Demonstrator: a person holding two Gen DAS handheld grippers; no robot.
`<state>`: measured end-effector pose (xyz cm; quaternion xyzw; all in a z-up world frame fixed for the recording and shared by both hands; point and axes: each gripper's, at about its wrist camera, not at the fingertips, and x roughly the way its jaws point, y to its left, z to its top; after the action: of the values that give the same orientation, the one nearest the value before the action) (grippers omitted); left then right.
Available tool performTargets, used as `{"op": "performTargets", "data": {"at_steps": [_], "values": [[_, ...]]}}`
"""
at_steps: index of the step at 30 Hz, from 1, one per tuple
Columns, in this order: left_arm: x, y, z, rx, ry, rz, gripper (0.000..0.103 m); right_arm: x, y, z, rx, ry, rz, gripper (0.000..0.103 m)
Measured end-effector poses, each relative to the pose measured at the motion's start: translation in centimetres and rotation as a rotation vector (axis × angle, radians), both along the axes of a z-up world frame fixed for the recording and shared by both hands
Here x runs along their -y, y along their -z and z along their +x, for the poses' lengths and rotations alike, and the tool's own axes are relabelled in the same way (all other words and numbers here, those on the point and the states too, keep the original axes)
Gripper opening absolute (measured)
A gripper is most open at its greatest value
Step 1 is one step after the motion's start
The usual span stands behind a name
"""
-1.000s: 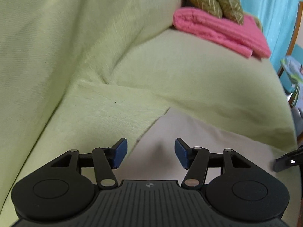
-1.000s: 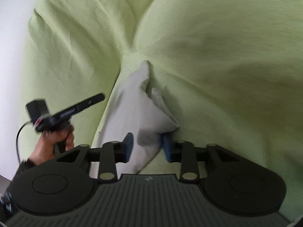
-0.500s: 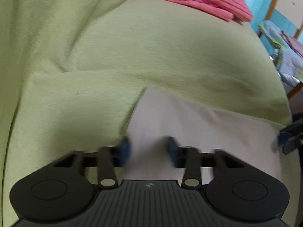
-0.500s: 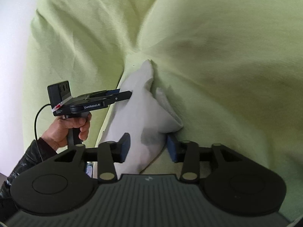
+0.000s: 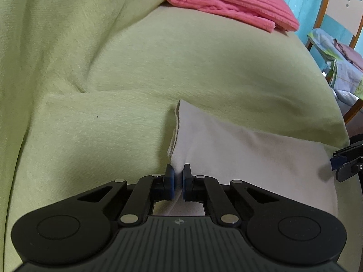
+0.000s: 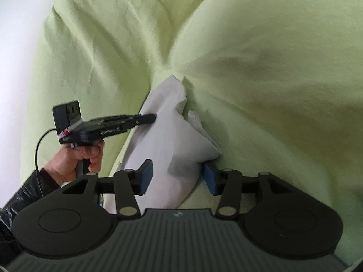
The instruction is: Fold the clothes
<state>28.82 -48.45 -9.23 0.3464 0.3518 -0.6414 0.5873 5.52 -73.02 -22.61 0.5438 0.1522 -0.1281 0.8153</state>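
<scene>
You are at the gripping step of the fold. The white cloth (image 5: 238,154) lies on the green sofa cover (image 5: 136,68). Your left gripper (image 5: 178,182) has its jaws pressed together on a pinch of the cloth edge. Your right gripper (image 6: 174,179) has its jaws apart, one on each side of a bunched corner, not yet closed. Next, I think you must close the right one, then lift both together evenly.

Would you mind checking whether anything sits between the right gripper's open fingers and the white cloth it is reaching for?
Nothing visible does. The right gripper is open with the white cloth already lying between its blue pads, bare of other items. The left gripper is shut on the cloth's far edge, off to the side on the green cover.
</scene>
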Motion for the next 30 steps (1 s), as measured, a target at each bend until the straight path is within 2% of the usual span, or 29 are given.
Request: {"op": "performTargets", "data": {"at_steps": [2, 6, 8, 10, 12, 13, 15, 19, 23, 27, 30], "values": [[-0.1, 0.1, 0.2, -0.009, -0.012, -0.008, 0.004, -0.2, 0.0, 0.4, 0.02, 0.005, -0.011, 0.051], [-0.5, -0.1, 0.3, -0.015, -0.035, -0.033, 0.004, 0.2, 0.2, 0.6, 0.012, 0.021, 0.017, 0.042], [-0.8, -0.2, 0.2, -0.016, -0.046, -0.049, 0.004, 0.4, 0.3, 0.7, -0.004, 0.017, 0.017, 0.032], [-1.1, -0.3, 0.2, -0.017, -0.056, -0.064, 0.004, 0.9, 0.6, 0.8, -0.021, 0.009, 0.039, 0.008], [-1.8, -0.9, 0.0, -0.012, -0.075, -0.092, 0.004, 1.5, 0.5, 0.9, -0.013, -0.014, 0.067, 0.008], [-2.2, -1.4, 0.0, -0.007, -0.086, -0.109, 0.003, 1.7, -0.2, 1.0, -0.008, -0.031, 0.037, 0.007], [-3.4, -2.9, 0.1, 0.01, -0.119, -0.152, 0.003, 2.0, -1.9, 1.3, 0.003, -0.069, -0.03, 0.007], [-7.4, -8.3, 1.1, 0.032, -0.241, -0.295, 0.003, 3.4, -6.9, 3.4, 0.02, -0.17, -0.217, 0.007], [-13.4, -15.4, 1.2, 0.048, -0.369, -0.483, 0.004, 4.5, -15.2, 6.2, 0.081, -0.273, -0.502, 0.007], [-20.0, -21.1, -1.6, 0.071, -0.444, -0.655, 0.004, 3.0, -23.9, 6.6, 0.169, -0.336, -0.788, 0.007], [-24.9, -22.8, -5.3, 0.088, -0.487, -0.736, 0.004, 0.3, -28.3, 5.4, 0.219, -0.395, -0.955, 0.007]]}}
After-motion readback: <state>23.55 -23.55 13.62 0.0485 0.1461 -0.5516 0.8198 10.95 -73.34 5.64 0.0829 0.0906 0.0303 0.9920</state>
